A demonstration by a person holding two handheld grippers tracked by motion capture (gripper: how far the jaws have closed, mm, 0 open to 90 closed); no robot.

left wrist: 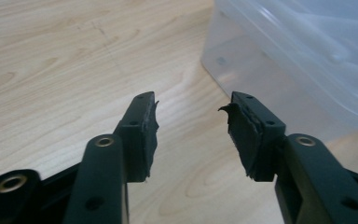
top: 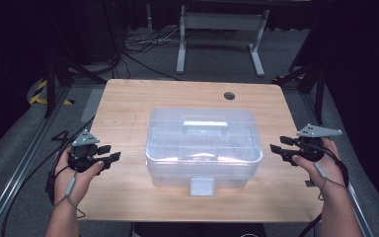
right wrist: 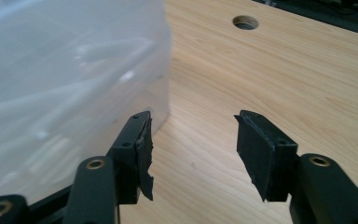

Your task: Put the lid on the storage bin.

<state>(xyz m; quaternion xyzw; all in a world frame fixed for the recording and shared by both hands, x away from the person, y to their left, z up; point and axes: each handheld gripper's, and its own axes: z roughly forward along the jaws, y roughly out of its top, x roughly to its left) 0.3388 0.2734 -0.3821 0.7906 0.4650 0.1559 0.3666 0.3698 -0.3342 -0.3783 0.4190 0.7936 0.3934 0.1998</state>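
Note:
A clear plastic storage box (top: 203, 145) with a lid, a top handle and a front latch (top: 202, 186) stands in the middle of the wooden table (top: 128, 106). My left gripper (top: 109, 152) hovers to the box's left, jaws apart with nothing between them; its own view has bare wood between the pads (left wrist: 144, 128) and the box (left wrist: 307, 51) at upper right. My right gripper (top: 278, 150) sits to the box's right, jaws also apart and empty; its view has the box wall (right wrist: 65, 93) just left of its left pad (right wrist: 140, 140).
A round cable hole (top: 229, 95) is in the table's far right part and appears as the hole (right wrist: 245, 21) in the right gripper view. Beyond the table stands a white metal frame (top: 220, 29) on the floor, with cables around.

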